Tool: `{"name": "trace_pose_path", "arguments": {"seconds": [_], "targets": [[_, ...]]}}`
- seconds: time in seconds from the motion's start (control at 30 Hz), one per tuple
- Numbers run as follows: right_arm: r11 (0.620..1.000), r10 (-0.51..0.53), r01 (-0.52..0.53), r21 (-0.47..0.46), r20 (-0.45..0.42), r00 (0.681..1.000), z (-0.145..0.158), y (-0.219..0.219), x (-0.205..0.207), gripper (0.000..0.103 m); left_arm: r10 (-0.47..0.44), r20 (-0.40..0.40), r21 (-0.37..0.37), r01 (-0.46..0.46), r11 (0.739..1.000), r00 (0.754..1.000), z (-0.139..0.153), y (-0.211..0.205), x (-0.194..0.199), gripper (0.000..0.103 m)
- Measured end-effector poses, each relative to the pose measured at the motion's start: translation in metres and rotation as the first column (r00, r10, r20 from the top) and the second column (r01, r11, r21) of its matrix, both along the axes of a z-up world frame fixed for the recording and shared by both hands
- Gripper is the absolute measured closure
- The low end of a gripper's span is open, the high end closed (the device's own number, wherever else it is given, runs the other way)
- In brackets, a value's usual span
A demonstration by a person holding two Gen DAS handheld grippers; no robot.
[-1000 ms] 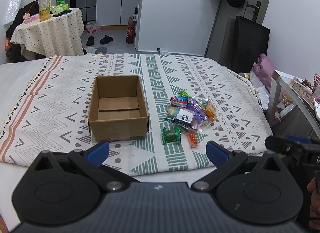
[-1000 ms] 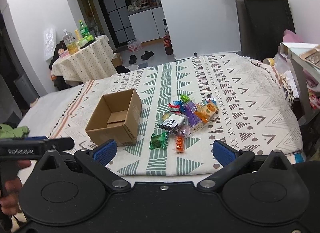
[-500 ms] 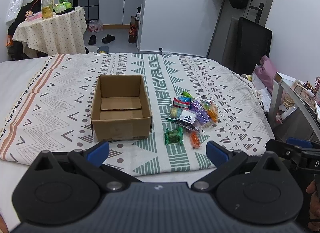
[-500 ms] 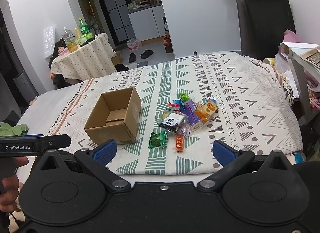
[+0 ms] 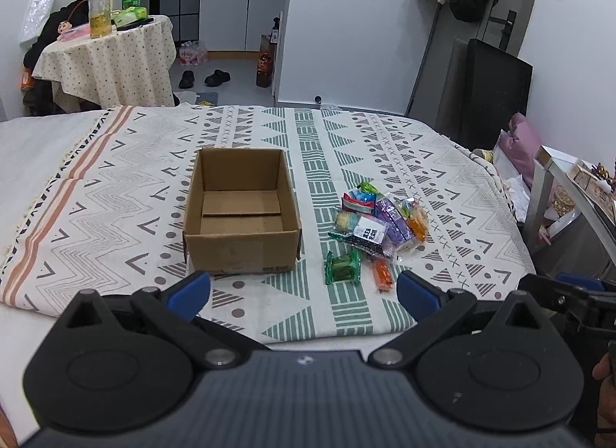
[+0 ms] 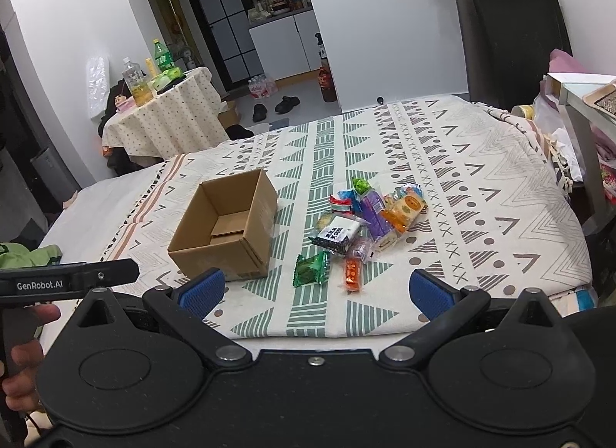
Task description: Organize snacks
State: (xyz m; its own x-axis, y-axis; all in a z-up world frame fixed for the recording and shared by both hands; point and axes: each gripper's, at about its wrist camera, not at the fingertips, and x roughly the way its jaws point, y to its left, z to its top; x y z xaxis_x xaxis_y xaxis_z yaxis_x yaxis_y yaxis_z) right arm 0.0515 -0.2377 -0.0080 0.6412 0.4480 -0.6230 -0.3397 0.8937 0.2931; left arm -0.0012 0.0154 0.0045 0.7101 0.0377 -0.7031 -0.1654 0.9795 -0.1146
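An open cardboard box (image 5: 241, 213) (image 6: 227, 230) stands empty on the patterned bedspread (image 5: 115, 193) (image 6: 481, 186). To its right lies a pile of wrapped snacks (image 5: 379, 222) (image 6: 365, 217), with a green packet (image 5: 342, 266) (image 6: 311, 269) and a small orange one (image 5: 383, 274) (image 6: 352, 274) nearest me. My left gripper (image 5: 304, 292) hovers open before the bed's near edge, below the box and the pile, holding nothing. My right gripper (image 6: 315, 292) is open too, just short of the green and orange packets.
A round table (image 5: 107, 59) (image 6: 165, 124) with bottles stands beyond the bed at the left. Shoes (image 5: 204, 78) lie on the floor by a doorway. A dark chair (image 6: 512, 43) and a cluttered side table (image 5: 577, 186) flank the bed's right side.
Both grippers have drifted slightly, so the box and the snacks sit a little differently in each view. Neither gripper's opening has changed and nothing on the bed has moved.
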Motion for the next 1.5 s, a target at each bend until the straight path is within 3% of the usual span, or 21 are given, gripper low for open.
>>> {"name": "trace_pose_path", "arguments": {"seconds": [0.53,0.97,1.3,1.5], "targets": [[1.000,-0.002,0.002,-0.003,-0.015,1.000,-0.009,0.000,0.011,0.000,0.026,0.017,0.009,-0.026,1.000,1.000,-0.003,0.001,0.008,0.000],[1.000,-0.010,0.011,0.021,-0.076,0.997,-0.035,-0.014,0.048,0.000,0.023,0.017,0.008,-0.023,1.000,1.000,-0.027,-0.005,0.042,0.001],[0.997,-0.032,0.039,0.061,-0.121,0.992,-0.055,-0.023,0.091,0.003,-0.023,0.042,-0.047,0.025,0.999,0.999,-0.039,-0.018,0.077,0.003],[0.991,-0.051,0.065,0.114,-0.121,0.991,-0.062,-0.033,0.115,0.004,-0.043,0.008,-0.095,0.044,0.994,0.999,-0.052,-0.025,0.107,0.006]]}}
